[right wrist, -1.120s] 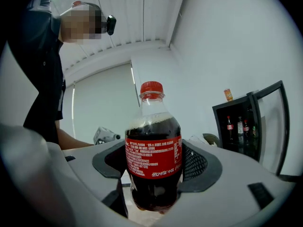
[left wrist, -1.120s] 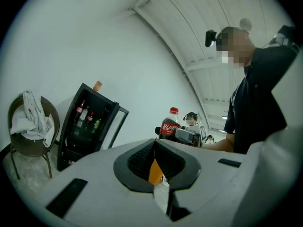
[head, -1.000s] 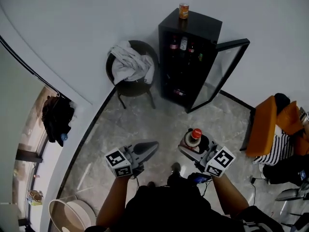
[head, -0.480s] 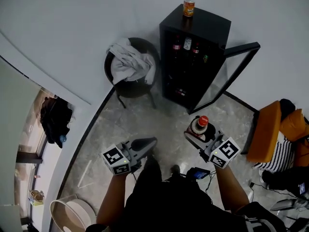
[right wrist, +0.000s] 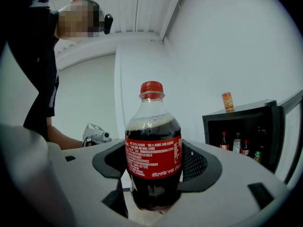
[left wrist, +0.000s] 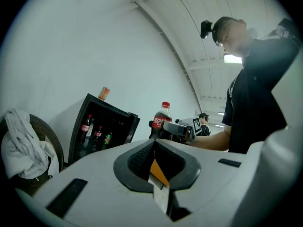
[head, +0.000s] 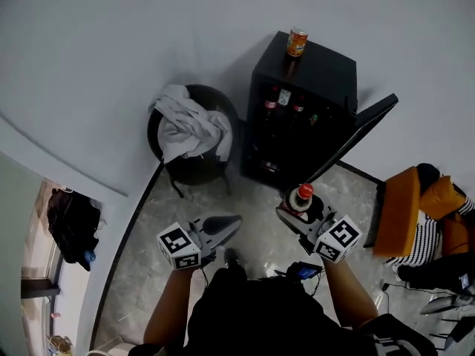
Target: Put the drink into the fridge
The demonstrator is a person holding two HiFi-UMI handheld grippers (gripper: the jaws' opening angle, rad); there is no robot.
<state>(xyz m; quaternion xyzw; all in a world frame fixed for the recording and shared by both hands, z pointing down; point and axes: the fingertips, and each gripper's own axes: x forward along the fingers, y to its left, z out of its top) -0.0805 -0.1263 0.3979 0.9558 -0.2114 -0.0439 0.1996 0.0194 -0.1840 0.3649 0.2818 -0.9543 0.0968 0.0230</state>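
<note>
The drink is a cola bottle (right wrist: 153,155) with a red cap and red label. It stands upright in my right gripper (right wrist: 154,176), whose jaws are shut on its lower body. In the head view the bottle (head: 300,197) and right gripper (head: 295,213) hang in front of the black fridge (head: 319,73), whose glass door (head: 355,136) swings open to the right. Several bottles (head: 286,104) stand on its upper shelf. My left gripper (head: 223,227) is held lower left of the fridge, shut and empty. The left gripper view shows its jaws (left wrist: 156,162) closed, with the bottle (left wrist: 162,121) and fridge (left wrist: 102,126) beyond.
An orange can (head: 297,41) stands on the fridge top. A round dark chair (head: 193,165) with a white cloth (head: 185,124) sits left of the fridge. An orange seat (head: 404,210) stands at the right, and dark clothing (head: 70,225) hangs at the far left.
The person has stepped nearer the fridge, so fridge and chair appear closer. The right gripper still carries the bottle. The left gripper stays shut and level.
</note>
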